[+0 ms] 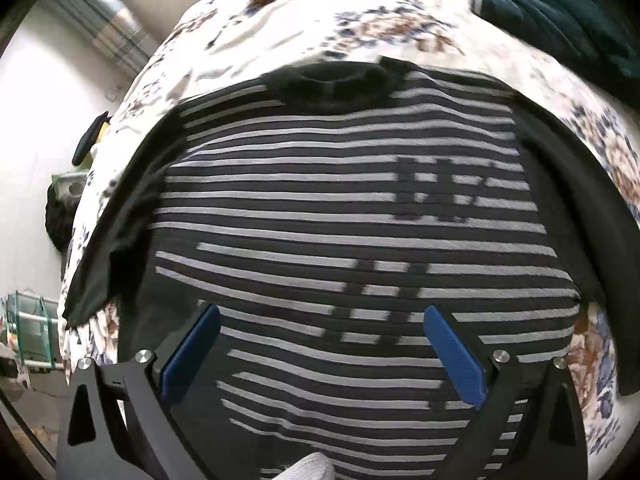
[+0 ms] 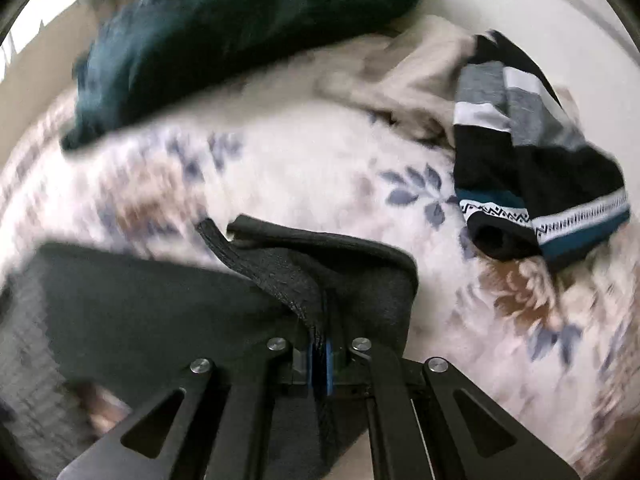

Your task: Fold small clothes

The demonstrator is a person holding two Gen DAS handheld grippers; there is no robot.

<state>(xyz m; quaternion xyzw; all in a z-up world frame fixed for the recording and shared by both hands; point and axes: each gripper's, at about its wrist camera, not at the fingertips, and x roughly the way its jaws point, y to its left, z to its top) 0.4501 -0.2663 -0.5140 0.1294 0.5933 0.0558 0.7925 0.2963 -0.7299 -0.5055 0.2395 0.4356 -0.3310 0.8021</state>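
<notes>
A black shirt with grey stripes (image 1: 320, 208) lies spread flat on the floral bedsheet (image 1: 360, 28), collar (image 1: 336, 80) at the far end and plain black sleeves at either side. My left gripper (image 1: 324, 344) hovers over the shirt's lower half, its blue pads (image 1: 196, 352) wide apart and open, with nothing between them. In the right wrist view, my right gripper (image 2: 320, 344) is shut on a fold of black fabric (image 2: 288, 276), a hemmed edge of the black shirt, which drapes up over the fingertips and hides them. The picture is blurred.
A dark teal garment (image 2: 240, 20) lies at the far side of the bed, with a beige cloth (image 2: 400, 76) and a crumpled black, grey, white and teal striped garment (image 2: 540, 160) at the right. The bed's left edge drops to a pale floor (image 1: 36, 120) with small objects.
</notes>
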